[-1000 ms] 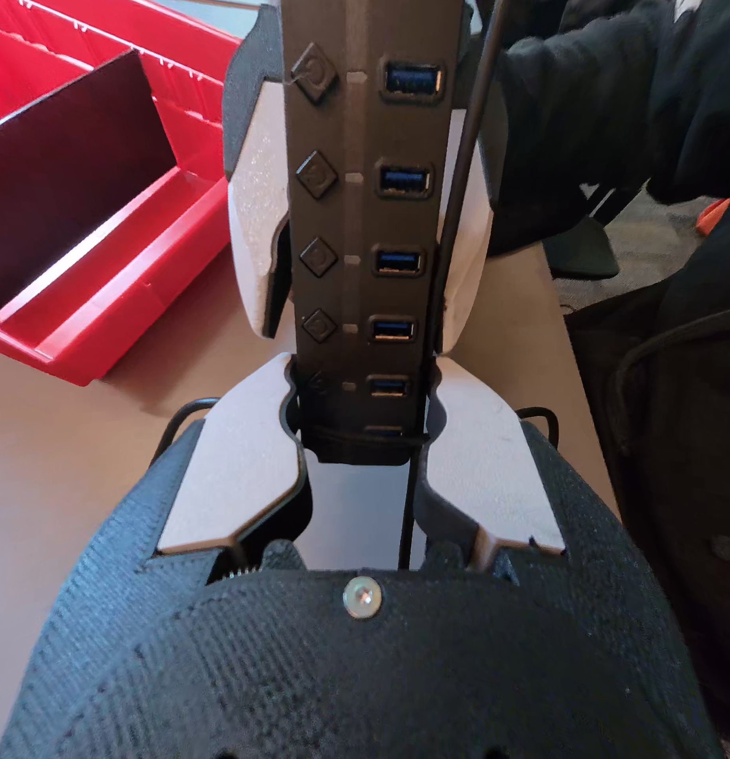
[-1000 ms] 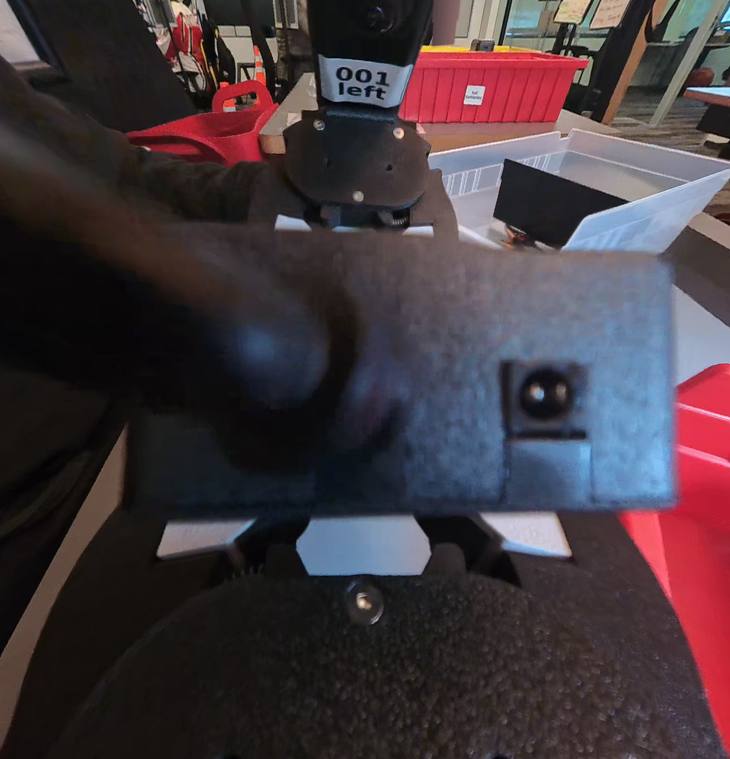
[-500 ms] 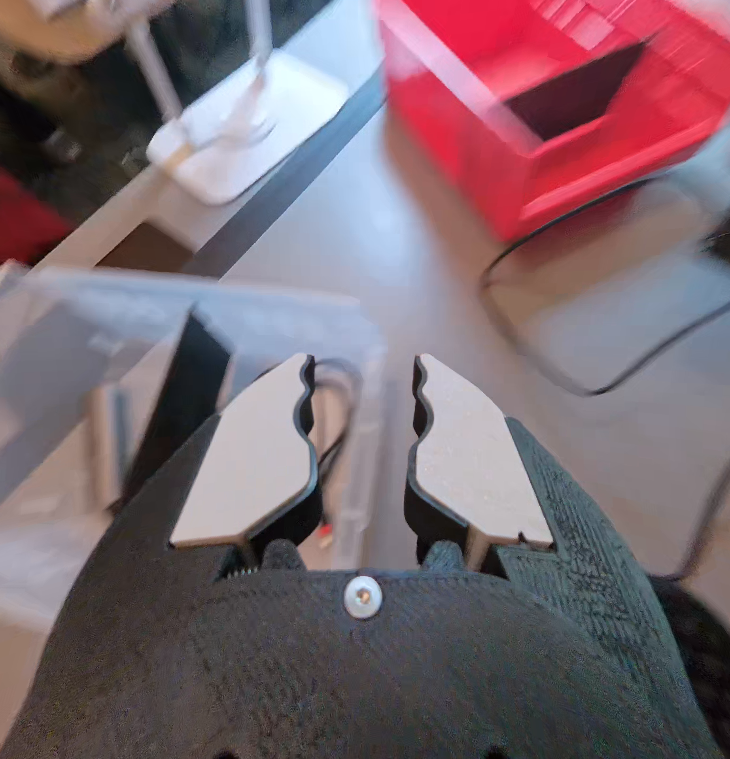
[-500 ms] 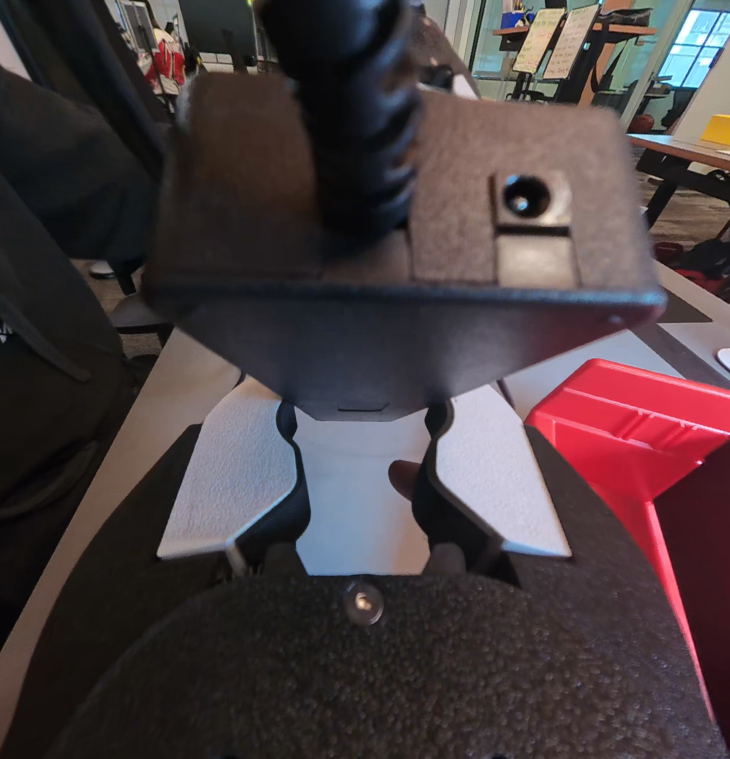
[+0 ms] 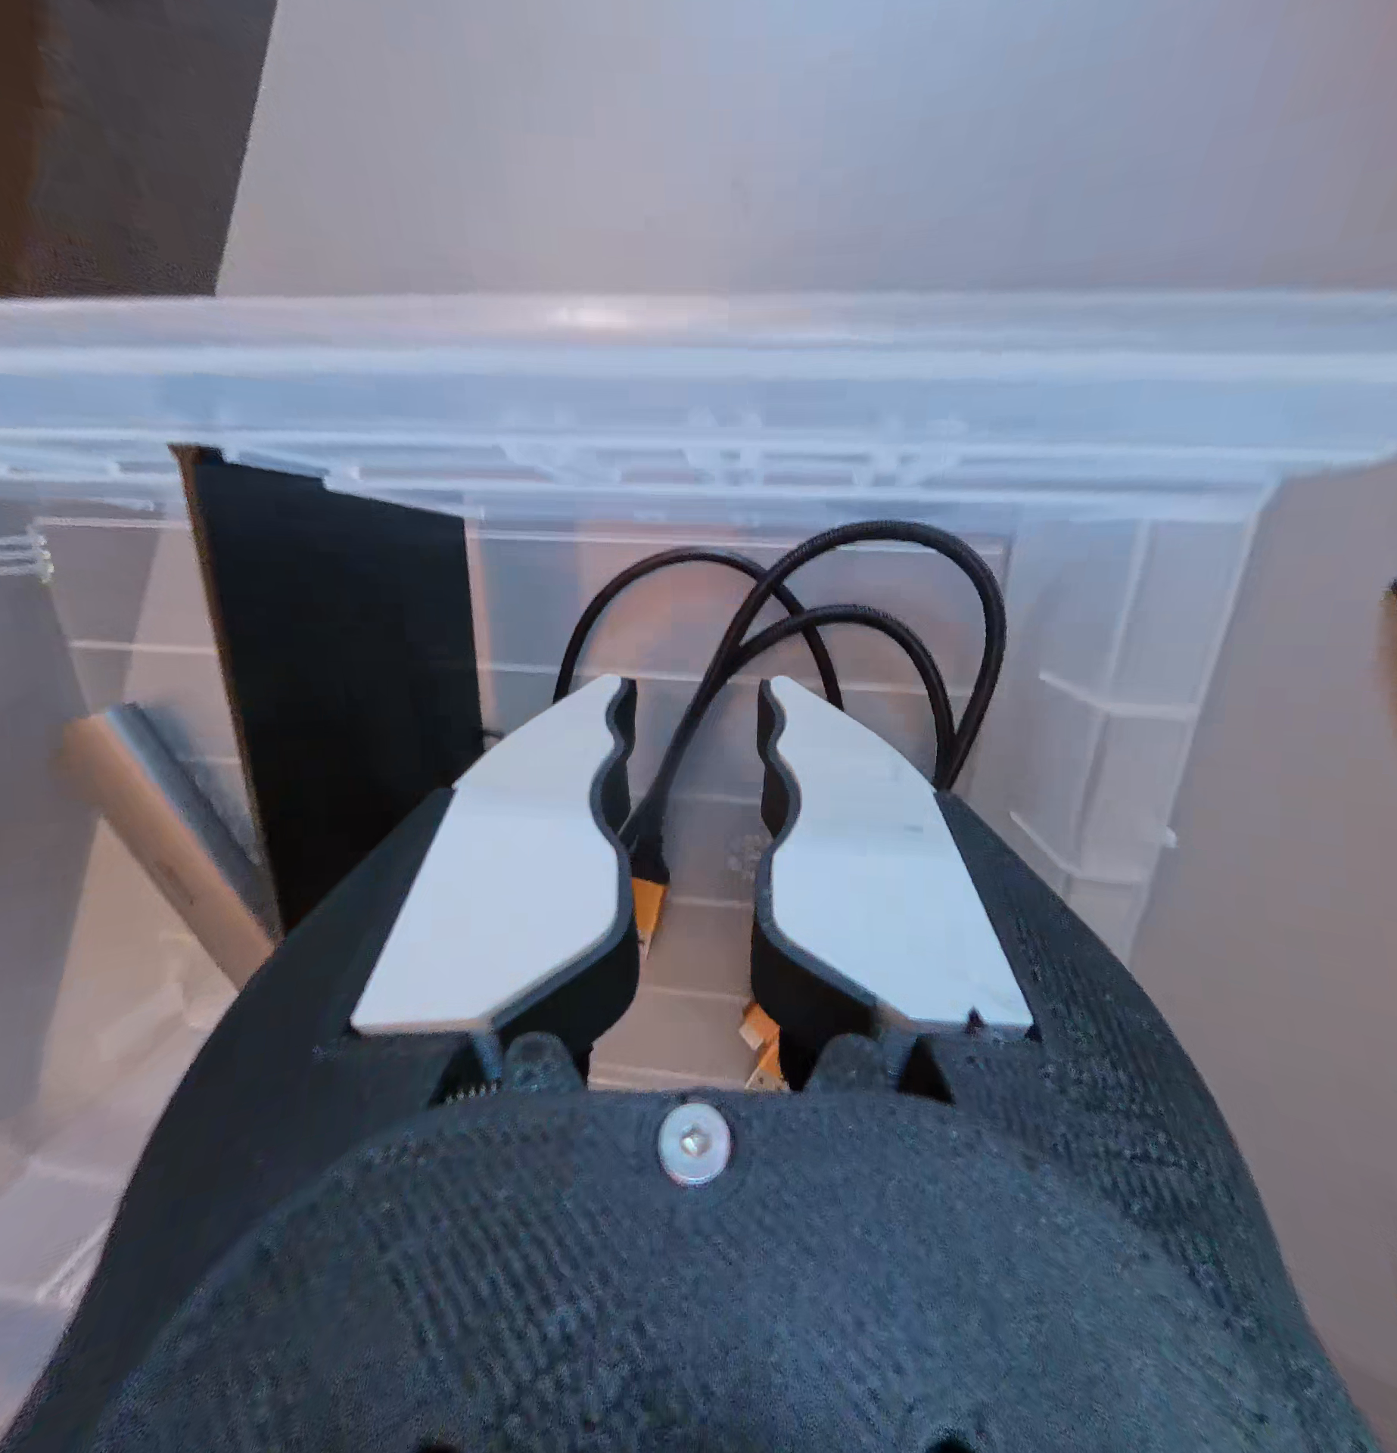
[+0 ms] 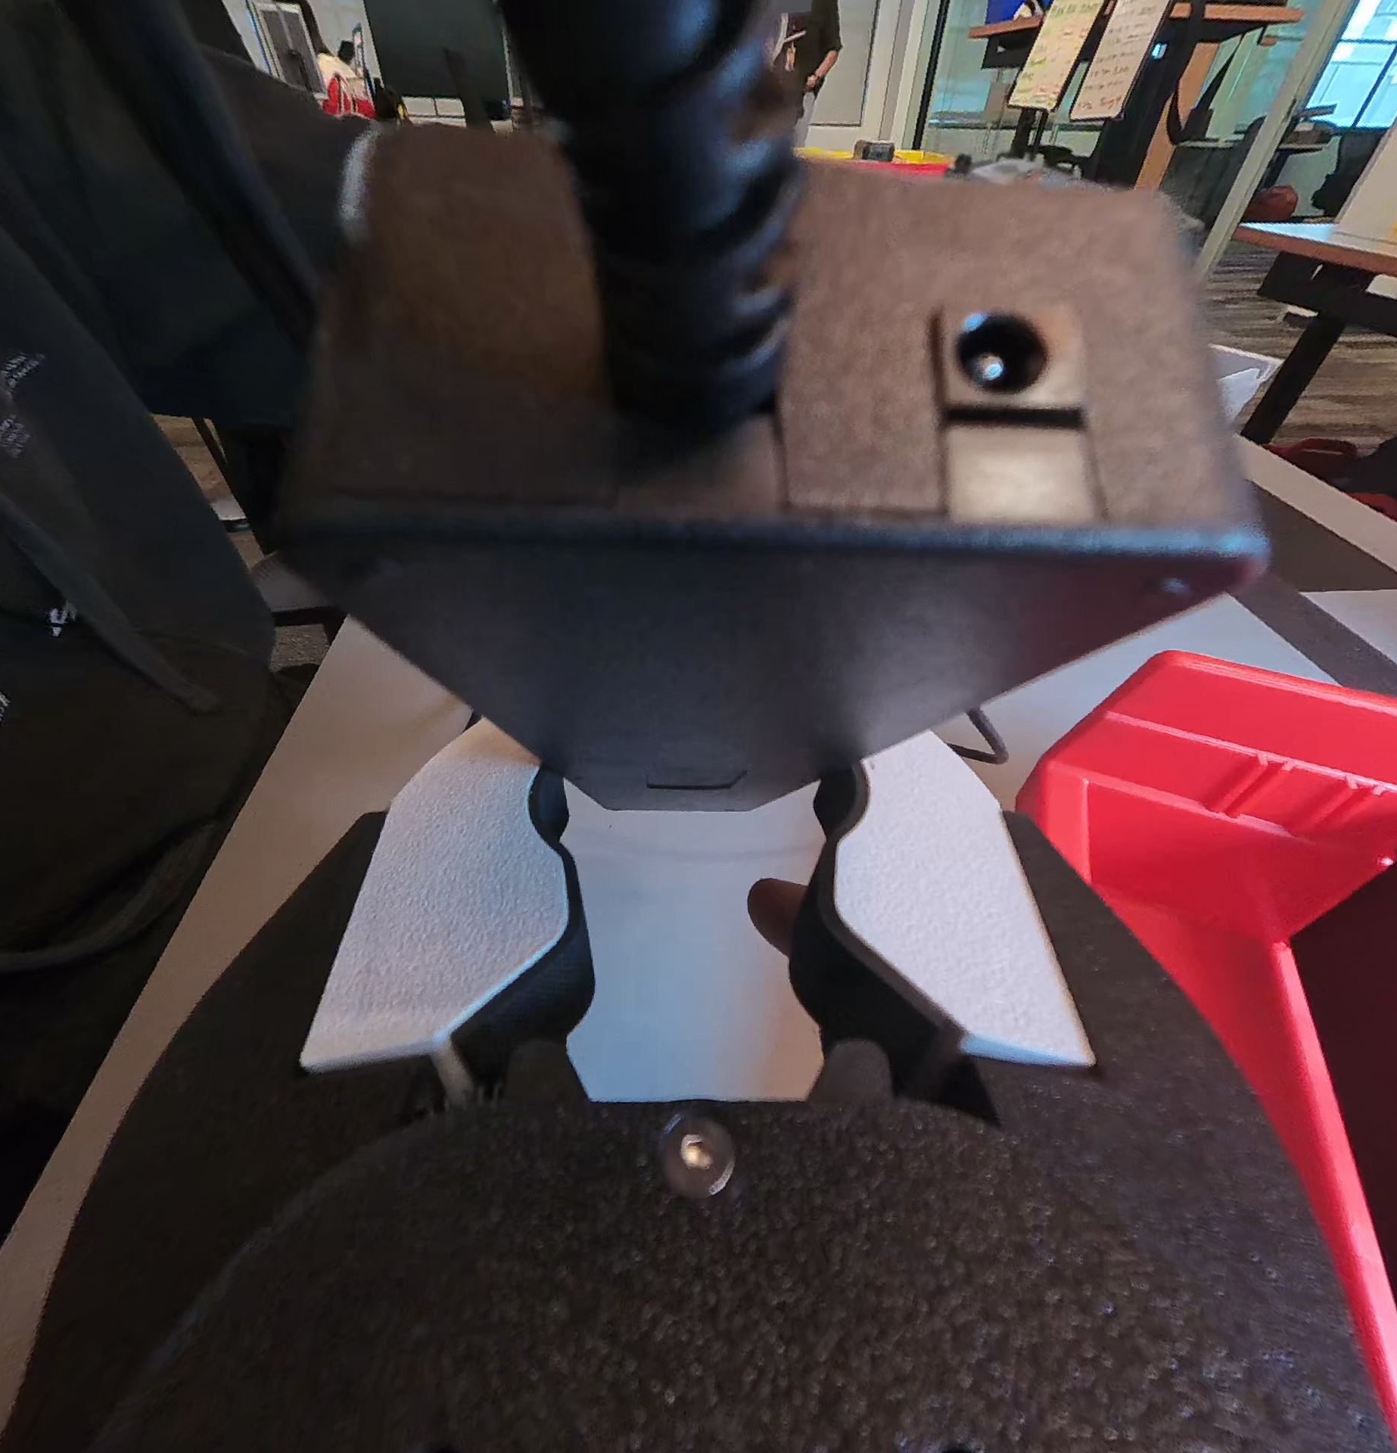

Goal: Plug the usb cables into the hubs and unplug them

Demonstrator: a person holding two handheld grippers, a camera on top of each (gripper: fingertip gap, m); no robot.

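Note:
My right gripper [image 6: 689,774] is shut on the black USB hub [image 6: 758,535] and holds it up above the table, its end face with a round socket toward the camera and its thick black cord [image 6: 680,196] rising from the top. My left gripper [image 5: 695,700] is open and empty, lowered into a clear plastic bin [image 5: 680,377]. Black USB cables [image 5: 876,597] loop inside the bin just beyond my fingertips. One cable's plug with an orange tip [image 5: 650,888] lies between my fingers, untouched. A second orange plug [image 5: 758,1038] lies near the right finger's base.
A black divider [image 5: 341,668] stands in the clear bin to the left of the cables. A red bin [image 6: 1246,802] sits on the table to the right in the right wrist view. A person in dark clothing [image 6: 90,550] stands at the left table edge. The grippers' ends are close to 35 centimeters from one another.
My left gripper let go of the hub, swung away to the clear bin and now reaches in over the cables. My right gripper keeps hold of the hub and has tilted it up.

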